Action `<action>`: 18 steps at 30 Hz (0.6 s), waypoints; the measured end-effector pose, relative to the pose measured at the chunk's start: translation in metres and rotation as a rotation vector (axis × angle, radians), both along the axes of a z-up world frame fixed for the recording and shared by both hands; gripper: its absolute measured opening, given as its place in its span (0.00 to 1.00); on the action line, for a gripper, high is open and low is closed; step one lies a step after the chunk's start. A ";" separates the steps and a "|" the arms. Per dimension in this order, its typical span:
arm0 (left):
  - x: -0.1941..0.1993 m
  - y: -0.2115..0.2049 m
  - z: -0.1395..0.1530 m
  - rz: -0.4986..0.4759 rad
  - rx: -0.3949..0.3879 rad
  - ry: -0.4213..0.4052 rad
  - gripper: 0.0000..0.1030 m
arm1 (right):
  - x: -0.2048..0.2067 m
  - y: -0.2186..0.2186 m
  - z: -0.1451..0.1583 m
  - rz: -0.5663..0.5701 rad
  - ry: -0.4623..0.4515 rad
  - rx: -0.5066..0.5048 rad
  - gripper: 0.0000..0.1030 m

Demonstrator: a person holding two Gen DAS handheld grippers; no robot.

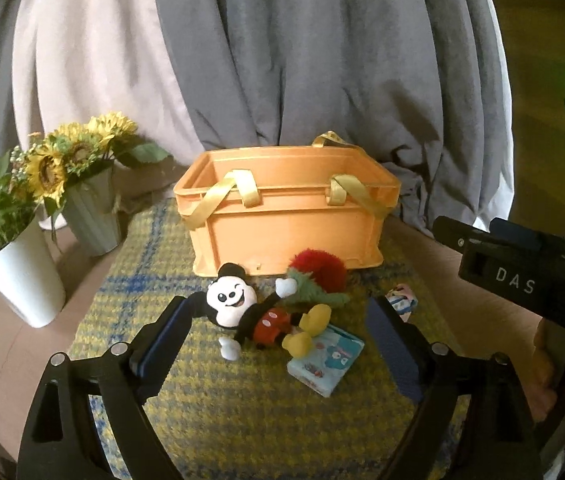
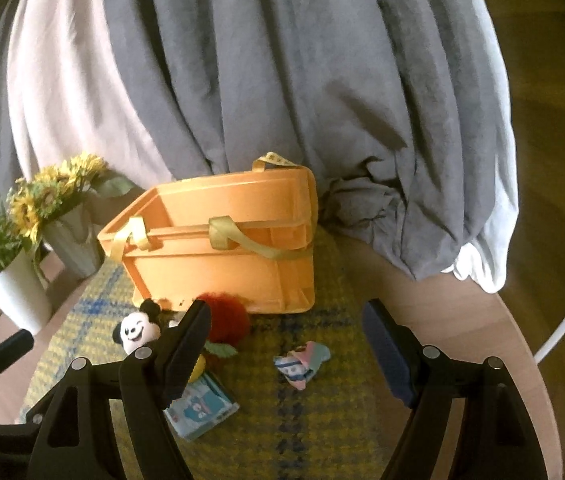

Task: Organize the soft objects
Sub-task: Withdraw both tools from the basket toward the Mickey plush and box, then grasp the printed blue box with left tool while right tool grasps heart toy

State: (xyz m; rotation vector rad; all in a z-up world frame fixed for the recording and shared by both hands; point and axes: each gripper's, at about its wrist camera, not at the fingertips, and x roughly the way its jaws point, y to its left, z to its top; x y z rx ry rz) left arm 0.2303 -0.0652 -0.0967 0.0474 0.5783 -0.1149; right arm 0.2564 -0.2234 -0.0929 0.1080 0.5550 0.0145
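Note:
A mouse plush toy (image 1: 250,312) lies on its back on the yellow plaid mat (image 1: 222,408), in front of an orange basket (image 1: 286,216) with yellow ribbon handles. Behind the toy sits a red fluffy ball with a green leaf (image 1: 314,276). A light blue tissue pack (image 1: 324,360) lies under the toy's feet, and a small crumpled pastel cloth (image 2: 302,362) rests to the right. My left gripper (image 1: 280,316) is open, its fingers on either side of the plush toy without touching it. My right gripper (image 2: 286,320) is open above the pastel cloth and holds nothing.
Sunflowers stand in a ribbed grey vase (image 1: 94,212) and a green plant in a white pot (image 1: 26,276) at the left of the round wooden table (image 2: 462,320). Grey and pale pink bedding (image 1: 282,60) is piled behind the basket. The right gripper's body (image 1: 522,276) shows at the right.

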 end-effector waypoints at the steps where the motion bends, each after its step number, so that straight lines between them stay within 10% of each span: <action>1: -0.001 -0.002 -0.001 0.017 -0.003 0.002 0.88 | 0.001 -0.002 -0.002 0.021 0.004 -0.005 0.76; 18: -0.010 -0.067 -0.045 0.378 -0.083 0.073 0.91 | 0.033 -0.047 -0.047 0.358 0.109 -0.024 0.76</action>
